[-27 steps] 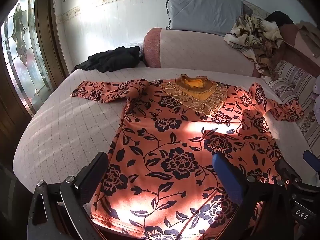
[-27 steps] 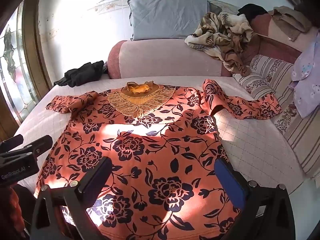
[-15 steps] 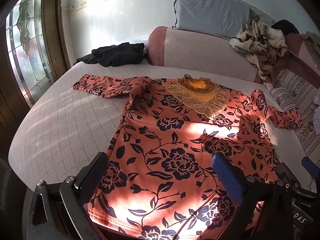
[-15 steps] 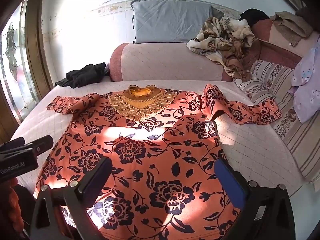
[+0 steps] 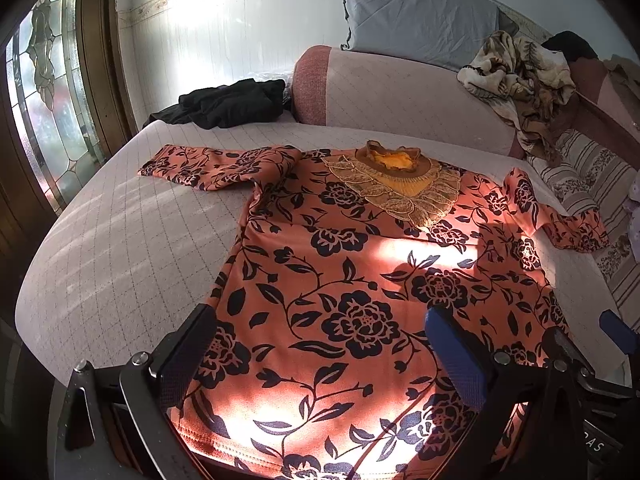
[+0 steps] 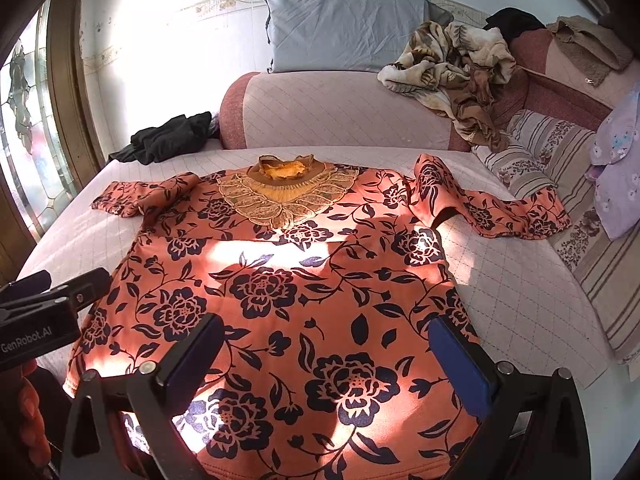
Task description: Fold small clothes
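An orange shirt with dark flowers (image 5: 352, 280) lies flat on the bed (image 5: 120, 248), front side up. Its bottom edge is close under both tongs, and its gold lace collar (image 5: 400, 188) is far ahead of them. One sleeve reaches out to the left and the other to the right.

The left tongs (image 5: 320, 354) hang over the bottom of the shirt. They are wide open and hold nothing.

The right tongs (image 6: 326, 358) hang over the shirt too, just beside the left ones. They are also wide open and hold nothing.

Far past the collar sit a black pile of clothes (image 5: 228, 104), a gray pillow (image 6: 348, 28) and a brown blanket (image 6: 452, 64).
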